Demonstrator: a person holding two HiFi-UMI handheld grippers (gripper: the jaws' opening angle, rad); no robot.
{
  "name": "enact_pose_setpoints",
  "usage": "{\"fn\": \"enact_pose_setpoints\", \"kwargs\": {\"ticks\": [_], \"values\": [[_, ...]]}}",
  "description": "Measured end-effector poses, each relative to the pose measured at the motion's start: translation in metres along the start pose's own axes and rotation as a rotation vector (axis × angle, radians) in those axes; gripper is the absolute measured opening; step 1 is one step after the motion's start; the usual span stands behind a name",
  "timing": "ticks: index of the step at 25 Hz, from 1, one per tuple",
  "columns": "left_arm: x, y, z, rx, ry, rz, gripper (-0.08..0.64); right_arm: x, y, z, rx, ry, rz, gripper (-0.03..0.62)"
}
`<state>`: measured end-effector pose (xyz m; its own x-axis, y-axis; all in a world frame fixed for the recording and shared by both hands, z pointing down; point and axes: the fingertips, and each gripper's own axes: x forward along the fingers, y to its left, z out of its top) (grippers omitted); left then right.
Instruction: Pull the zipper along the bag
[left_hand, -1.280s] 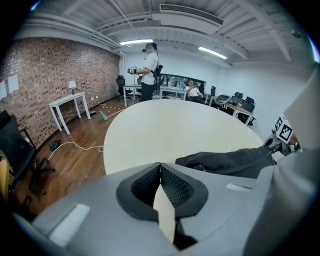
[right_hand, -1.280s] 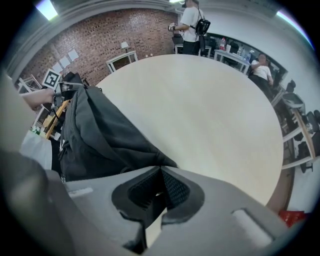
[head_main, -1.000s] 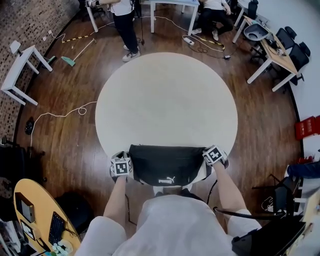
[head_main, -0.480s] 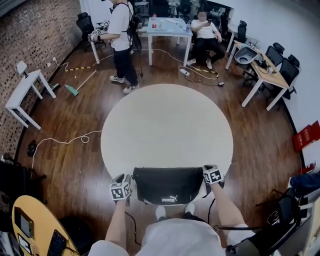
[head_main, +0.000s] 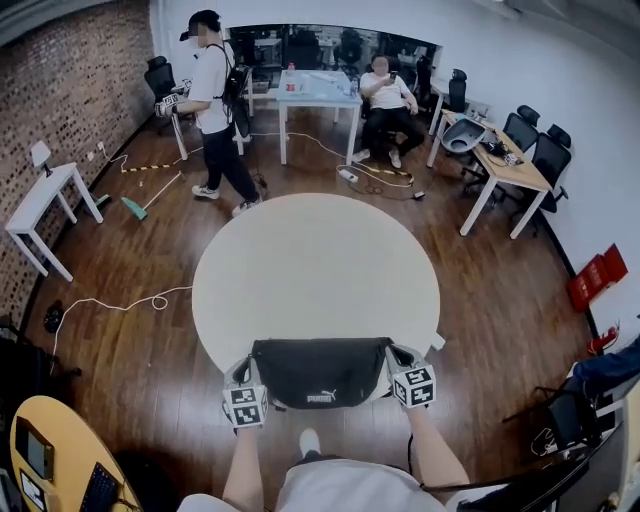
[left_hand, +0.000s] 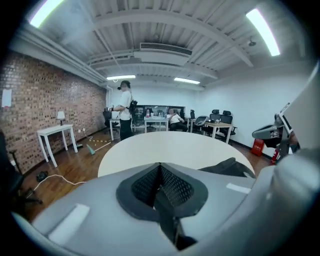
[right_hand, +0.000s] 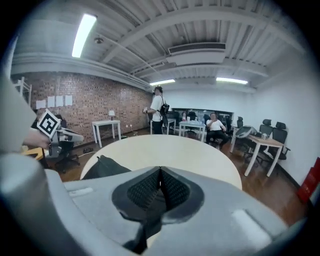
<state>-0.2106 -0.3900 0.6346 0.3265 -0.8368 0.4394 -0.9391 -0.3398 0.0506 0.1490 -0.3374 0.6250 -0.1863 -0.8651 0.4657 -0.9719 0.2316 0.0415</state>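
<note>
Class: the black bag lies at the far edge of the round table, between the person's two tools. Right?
No: the head view shows the black bag at the near edge of the round table, between the left tool and right tool.

Your left gripper (left_hand: 160, 186) has its jaws pressed together; beyond it, the bag (left_hand: 227, 167) lies on the table (left_hand: 165, 145).

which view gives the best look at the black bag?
Head view: the whole black bag shows from above, lying at the near edge of the round table. The left gripper view catches only a dark corner of it at right; the right gripper view only a corner at left.
</note>
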Motion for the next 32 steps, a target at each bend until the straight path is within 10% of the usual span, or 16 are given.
{"fn": "enact_pose_setpoints", "kwargs": {"ticks": [9, 15, 27, 32], "values": [[-0.132, -0.198, 0.062, 0.074, -0.284, -0.171, 0.017, -0.186, 0.040, 0.042, -0.063, -0.344, 0.066, -0.008], [-0.242, -0.307, 0.068, 0.107, -0.366, -0.234, 0.017, -0.310, 0.054, 0.033, 0.067, -0.470, 0.084, -0.009], [-0.329, -0.353, 0.074, 0.354, -0.486, -0.201, 0.017, -0.405, 0.114, 0.059, -0.115, -0.512, 0.112, -0.009], [-0.356, -0.330, 0.068, 0.328, -0.521, -0.243, 0.017, -0.413, 0.143, 0.073, -0.111, -0.554, 0.068, -0.009]]}}
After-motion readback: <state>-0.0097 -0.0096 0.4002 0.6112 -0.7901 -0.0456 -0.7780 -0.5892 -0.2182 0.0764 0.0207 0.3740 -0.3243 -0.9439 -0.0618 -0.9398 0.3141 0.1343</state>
